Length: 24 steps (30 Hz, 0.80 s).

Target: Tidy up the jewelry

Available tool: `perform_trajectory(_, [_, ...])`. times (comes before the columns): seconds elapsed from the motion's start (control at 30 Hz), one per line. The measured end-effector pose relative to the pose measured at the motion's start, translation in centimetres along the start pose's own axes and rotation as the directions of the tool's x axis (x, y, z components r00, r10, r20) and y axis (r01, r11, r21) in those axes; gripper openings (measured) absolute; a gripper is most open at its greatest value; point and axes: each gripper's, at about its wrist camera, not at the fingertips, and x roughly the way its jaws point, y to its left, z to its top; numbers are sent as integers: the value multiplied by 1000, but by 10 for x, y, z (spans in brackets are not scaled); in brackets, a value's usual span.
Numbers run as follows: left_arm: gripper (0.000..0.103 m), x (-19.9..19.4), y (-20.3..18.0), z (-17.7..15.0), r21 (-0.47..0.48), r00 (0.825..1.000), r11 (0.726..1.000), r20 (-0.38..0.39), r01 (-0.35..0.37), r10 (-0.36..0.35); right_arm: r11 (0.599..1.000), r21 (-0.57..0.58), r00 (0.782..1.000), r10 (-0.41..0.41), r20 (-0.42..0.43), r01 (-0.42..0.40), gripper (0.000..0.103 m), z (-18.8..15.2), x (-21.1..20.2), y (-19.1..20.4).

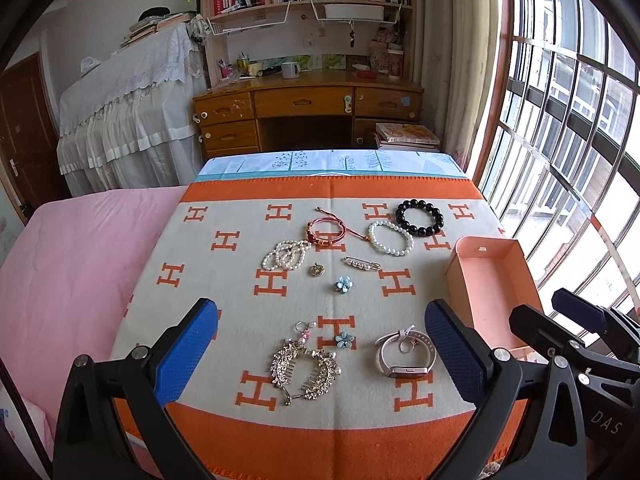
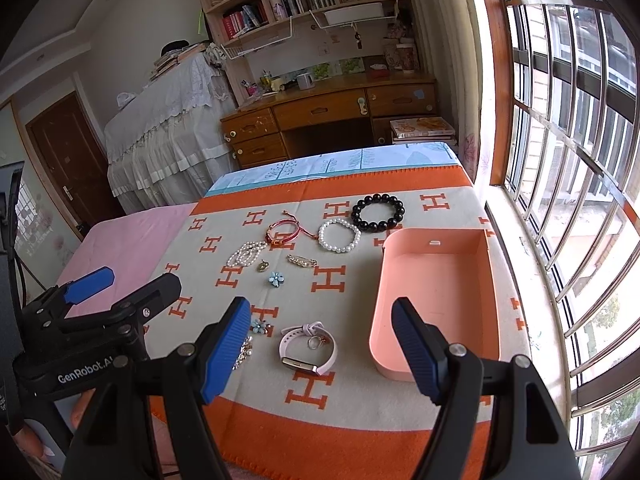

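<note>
Jewelry lies spread on an orange and cream blanket (image 1: 224, 280). At the back are a black bead bracelet (image 1: 419, 218), a white pearl bracelet (image 1: 391, 237), a red cord bracelet (image 1: 326, 232) and a pearl strand (image 1: 286, 254). Nearer lie a pearl pin (image 1: 362, 263), a gold pendant (image 1: 317, 269), two blue flower pieces (image 1: 343, 283), a rhinestone comb (image 1: 306, 368) and a pink watch (image 1: 406, 354) with a ring inside its band. An empty pink box (image 2: 436, 300) stands at the right. My left gripper (image 1: 320, 344) is open above the comb. My right gripper (image 2: 320, 344) is open above the watch (image 2: 308, 350).
A pink bedspread (image 1: 72, 272) lies left of the blanket. A wooden desk (image 1: 308, 104) with bookshelves stands behind the bed. A barred window (image 2: 568, 160) runs along the right side. A cloth-covered piece of furniture (image 1: 128, 112) stands at the back left.
</note>
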Motion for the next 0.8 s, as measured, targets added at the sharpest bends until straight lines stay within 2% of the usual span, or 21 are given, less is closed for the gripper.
perform_trajectory(0.3, [102, -6, 11, -5, -6, 1000, 1000, -14, -15, 15, 1000, 1, 1000, 5, -25, -5, 74, -3, 5, 6])
perform_trajectory(0.43, [102, 2, 18, 2, 0, 999, 1000, -34, -23, 23, 1000, 3, 999, 5, -44, -5, 74, 11, 17, 3])
perform_trajectory(0.63, [102, 19, 31, 33, 15, 998, 1000, -59, 5, -4, 1000, 6, 997, 9, -79, -8, 74, 42, 31, -7])
perform_trajectory(0.8, [102, 36, 40, 78, 46, 998, 998, -55, 31, -29, 1000, 15, 996, 3, -94, -2, 73, 80, 46, -23])
